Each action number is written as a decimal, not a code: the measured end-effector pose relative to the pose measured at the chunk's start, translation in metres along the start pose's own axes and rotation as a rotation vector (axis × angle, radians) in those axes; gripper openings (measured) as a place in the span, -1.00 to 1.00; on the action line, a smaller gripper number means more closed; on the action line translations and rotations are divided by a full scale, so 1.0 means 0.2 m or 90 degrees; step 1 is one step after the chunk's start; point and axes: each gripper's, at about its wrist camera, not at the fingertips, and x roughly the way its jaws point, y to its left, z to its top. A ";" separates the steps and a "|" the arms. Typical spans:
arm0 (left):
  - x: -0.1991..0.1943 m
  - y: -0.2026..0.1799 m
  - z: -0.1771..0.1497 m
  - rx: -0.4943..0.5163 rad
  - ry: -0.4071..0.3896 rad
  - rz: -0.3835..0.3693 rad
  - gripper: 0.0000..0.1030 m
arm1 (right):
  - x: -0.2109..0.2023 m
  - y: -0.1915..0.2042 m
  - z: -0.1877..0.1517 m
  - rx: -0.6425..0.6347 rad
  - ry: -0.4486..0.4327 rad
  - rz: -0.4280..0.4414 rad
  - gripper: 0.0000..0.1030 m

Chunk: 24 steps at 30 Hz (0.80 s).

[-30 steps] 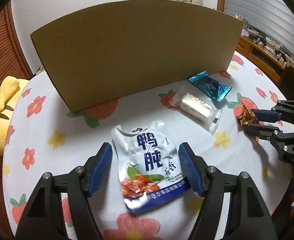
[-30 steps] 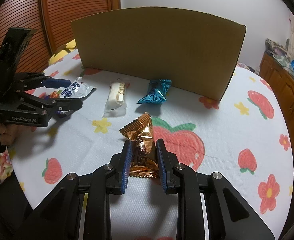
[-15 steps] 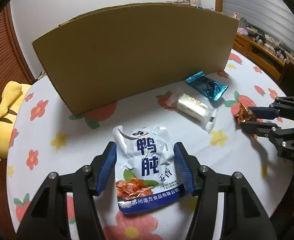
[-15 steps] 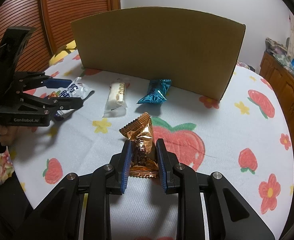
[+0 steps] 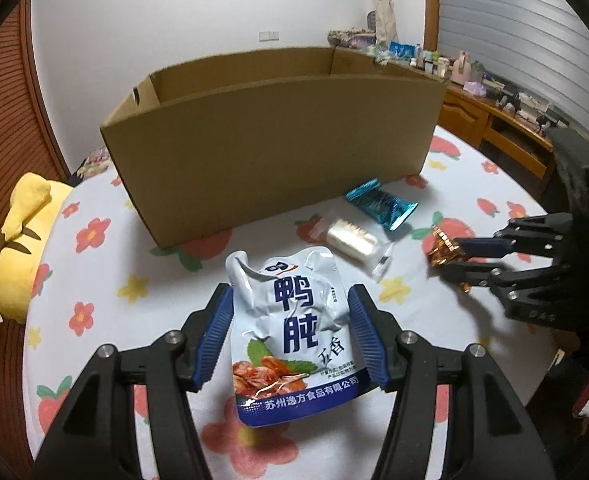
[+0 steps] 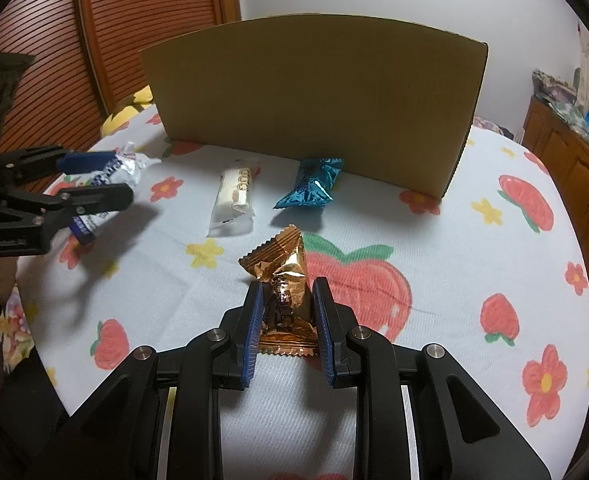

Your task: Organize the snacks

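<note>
white pouch [image 5: 290,328] lifted, left claw [image 5: 290,334] gripping it

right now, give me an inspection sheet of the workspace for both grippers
surface: round table under a cloth printed with fruit and flowers
job's things: open cardboard box at the back; silver pouch; gold packet; blue packet and white bar lie on the cloth in front of the box
clutter: nothing seen
grippers: left gripper shut on the pouch, lifted off the cloth; right gripper shut on the gold packet
cables: nothing seen
surroundings: yellow plush at the table's edge; wooden slatted door; wooden sideboard with small items; white wall
</note>
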 end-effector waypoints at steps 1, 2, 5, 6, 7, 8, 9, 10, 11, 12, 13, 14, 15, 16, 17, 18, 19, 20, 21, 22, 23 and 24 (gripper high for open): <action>-0.01 0.00 0.01 0.000 -0.005 -0.002 0.14 | 0.00 0.00 0.00 0.000 -0.001 0.001 -0.57; -0.03 -0.01 0.01 0.000 -0.010 -0.005 0.14 | 0.00 0.00 0.00 0.001 -0.001 0.004 -0.57; -0.07 -0.03 0.03 0.001 -0.023 -0.009 0.14 | 0.00 -0.01 0.00 0.009 -0.004 0.019 -0.61; -0.08 -0.04 0.04 0.002 -0.026 -0.009 0.14 | -0.01 -0.01 0.00 0.009 -0.004 0.020 -0.62; -0.09 -0.04 0.04 0.003 -0.029 -0.010 0.14 | -0.01 -0.01 0.00 0.009 -0.004 0.020 -0.62; -0.10 -0.04 0.05 0.003 -0.033 -0.011 0.14 | -0.01 -0.01 0.00 0.009 -0.006 0.018 -0.62; -0.11 -0.05 0.05 0.004 -0.036 -0.011 0.14 | -0.01 -0.01 0.00 0.009 -0.007 0.016 -0.62; -0.12 -0.05 0.06 0.004 -0.039 -0.011 0.14 | -0.01 -0.01 0.00 0.008 -0.009 0.016 -0.62; -0.13 -0.05 0.06 0.005 -0.042 -0.012 0.14 | -0.01 -0.01 -0.01 0.008 -0.011 0.017 -0.62; -0.13 -0.06 0.07 0.006 -0.045 -0.012 0.14 | -0.02 -0.01 -0.01 0.010 -0.015 0.016 -0.62; -0.14 -0.06 0.07 0.007 -0.047 -0.012 0.15 | -0.02 -0.01 -0.01 0.013 -0.020 0.012 -0.62; -0.15 -0.06 0.08 0.008 -0.050 -0.012 0.14 | -0.03 -0.01 -0.01 0.015 -0.025 0.013 -0.62; -0.16 -0.06 0.08 0.008 -0.052 -0.012 0.14 | -0.03 -0.02 -0.01 0.016 -0.029 0.013 -0.62; -0.16 -0.06 0.09 0.008 -0.055 -0.012 0.14 | -0.04 -0.02 -0.01 0.017 -0.033 0.013 -0.62; -0.17 -0.06 0.09 0.008 -0.057 -0.012 0.14 | -0.05 -0.02 -0.02 0.018 -0.037 0.015 -0.62; -0.18 -0.06 0.10 0.008 -0.060 -0.012 0.15 | -0.05 -0.02 -0.02 0.018 -0.042 0.019 -0.62; -0.18 -0.06 0.10 0.007 -0.063 -0.012 0.15 | -0.05 -0.02 -0.02 0.018 -0.048 0.021 -0.62; -0.19 -0.06 0.11 0.007 -0.067 -0.011 0.15 | -0.06 -0.02 -0.02 0.019 -0.056 0.018 -0.62; -0.20 -0.05 0.11 0.005 -0.069 -0.011 0.15 | -0.07 -0.03 -0.02 0.020 -0.061 0.016 -0.62; -0.20 -0.05 0.12 0.004 -0.072 -0.010 0.14 | -0.08 -0.03 -0.02 0.021 -0.064 0.016 -0.62; -0.21 -0.05 0.12 0.002 -0.075 -0.010 0.15 | -0.09 -0.03 -0.02 0.021 -0.069 0.015 -0.62; -0.21 -0.04 0.13 0.003 -0.077 -0.011 0.15 | -0.09 -0.03 -0.02 0.021 -0.076 0.010 -0.62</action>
